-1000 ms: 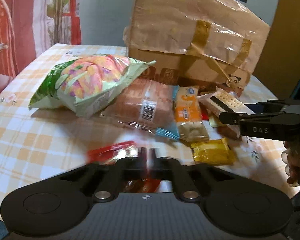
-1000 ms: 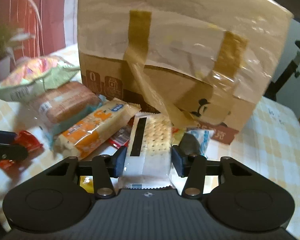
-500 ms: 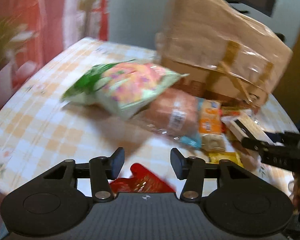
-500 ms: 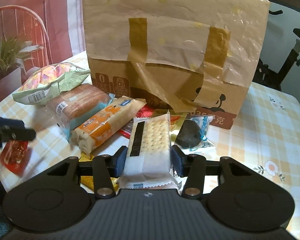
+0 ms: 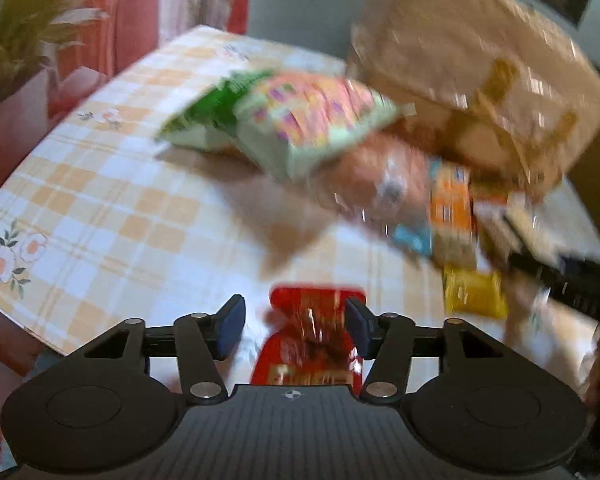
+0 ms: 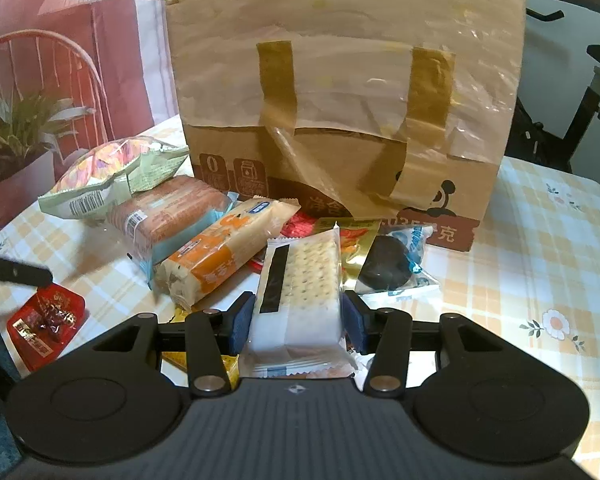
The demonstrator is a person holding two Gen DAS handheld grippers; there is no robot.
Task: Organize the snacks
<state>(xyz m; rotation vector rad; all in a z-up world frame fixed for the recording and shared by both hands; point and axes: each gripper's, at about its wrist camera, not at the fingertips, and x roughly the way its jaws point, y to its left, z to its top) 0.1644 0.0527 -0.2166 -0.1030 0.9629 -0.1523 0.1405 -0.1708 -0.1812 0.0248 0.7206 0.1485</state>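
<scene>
My right gripper [image 6: 296,322] is shut on a white cracker pack [image 6: 298,288], held just above the snack pile. My left gripper [image 5: 294,324] is open over a red snack packet [image 5: 312,340] that lies on the checked tablecloth between its fingers; the packet also shows in the right wrist view [image 6: 46,320]. A brown paper bag [image 6: 348,92] with taped handles stands behind the pile. The pile holds a green chips bag [image 6: 116,172], a bread pack [image 6: 168,216], an orange biscuit pack [image 6: 224,252], a dark round cake in a wrapper [image 6: 388,266] and a yellow packet [image 5: 474,294].
The table's near-left edge [image 5: 24,320] is close to my left gripper. A potted plant [image 6: 16,140] and a chair [image 6: 52,60] stand left of the table. An exercise bike [image 6: 572,92] stands behind at the right. The left wrist view is blurred.
My left gripper let go of the red packet, opened and pulled back to the left. The packet now lies on the cloth. My right gripper rose slightly with the cracker pack.
</scene>
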